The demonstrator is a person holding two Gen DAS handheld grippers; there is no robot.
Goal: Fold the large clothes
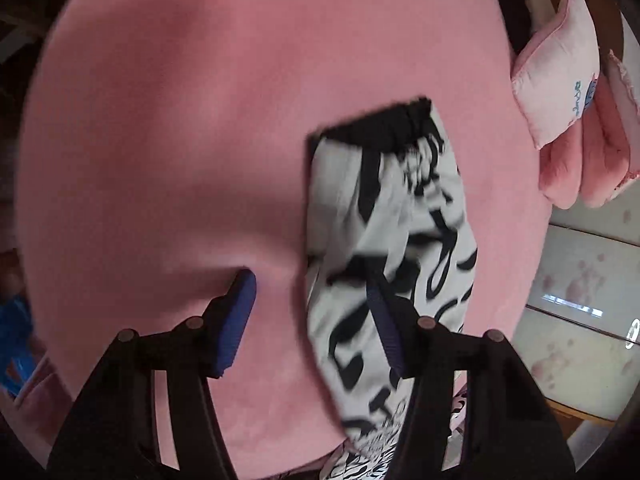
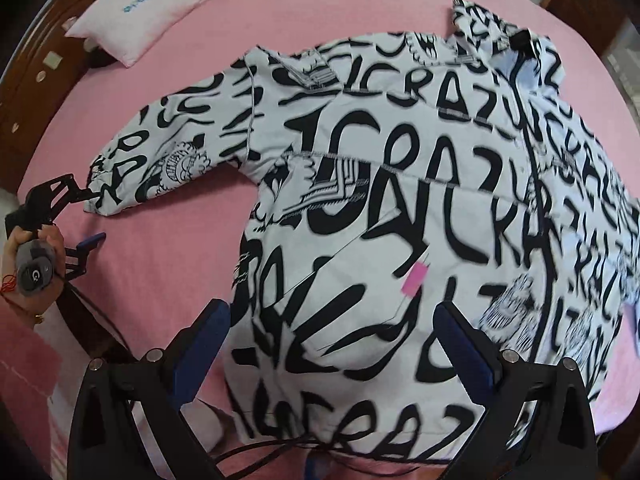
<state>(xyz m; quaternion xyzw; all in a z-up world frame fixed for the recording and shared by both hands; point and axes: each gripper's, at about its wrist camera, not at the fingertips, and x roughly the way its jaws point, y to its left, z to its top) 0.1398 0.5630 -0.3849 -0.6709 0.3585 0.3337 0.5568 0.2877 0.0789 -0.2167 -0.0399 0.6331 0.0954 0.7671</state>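
Observation:
A white jacket (image 2: 360, 200) with bold black lettering lies spread flat on the pink bed sheet (image 2: 168, 264). Its sleeve (image 1: 380, 208), ending in a black cuff (image 1: 384, 124), stretches out to one side. My left gripper (image 1: 309, 278) is open at the sleeve's end: one blue pad rests over the printed cloth, the other stands apart on the bare sheet. The right wrist view shows this left gripper (image 2: 98, 216) in a person's hand at the cuff. My right gripper (image 2: 330, 306) hangs open above the jacket's lower body, its pads wide apart and touching nothing.
A small pink pillow (image 2: 136, 12) lies near the dark wooden headboard (image 2: 24, 92). Folded pink bedding (image 1: 580, 168) sits by the pillow (image 1: 560, 72) at the bed's edge, with tiled floor (image 1: 580, 300) beyond. A pink tag (image 2: 414, 280) is on the jacket front.

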